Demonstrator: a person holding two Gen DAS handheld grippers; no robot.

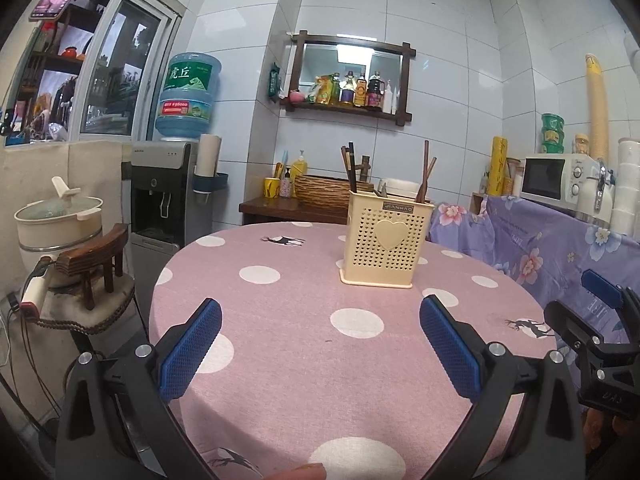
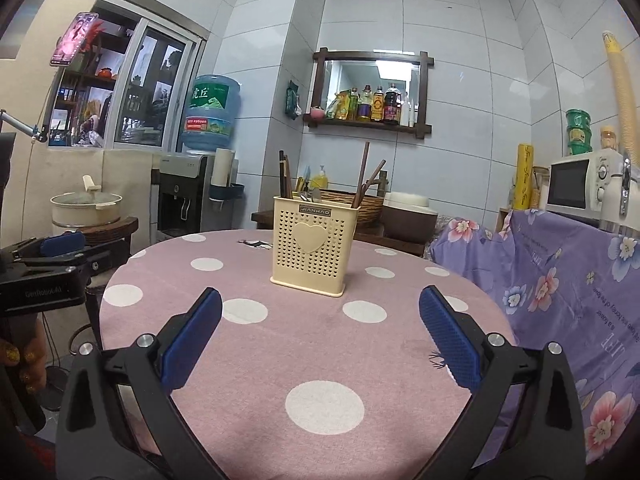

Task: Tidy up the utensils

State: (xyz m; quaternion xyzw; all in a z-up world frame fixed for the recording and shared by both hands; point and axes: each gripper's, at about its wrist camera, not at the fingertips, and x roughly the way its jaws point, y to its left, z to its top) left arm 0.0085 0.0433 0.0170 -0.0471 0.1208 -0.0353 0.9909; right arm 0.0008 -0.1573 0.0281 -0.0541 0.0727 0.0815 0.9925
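left tongs (image 1: 320, 344): spread wide, nothing between the blue pads, hanging over the near edge of the worktop
right tongs (image 2: 320, 332): same deal, released and holding nothing, just off to the right of the left pair
utensil holder (image 2: 314, 246): cream plastic box with a heart on the front, standing upright toward the far side of the worktop, well apart from both tongs
chopsticks (image 2: 362, 174): dark brown ones poking out of the holder, a few upright on its left side, a couple leaning on its right
worktop (image 2: 256, 344): round, covered in pink cloth with white dots
behind it: water dispenser (image 1: 172, 184), microwave (image 1: 554, 176) off right
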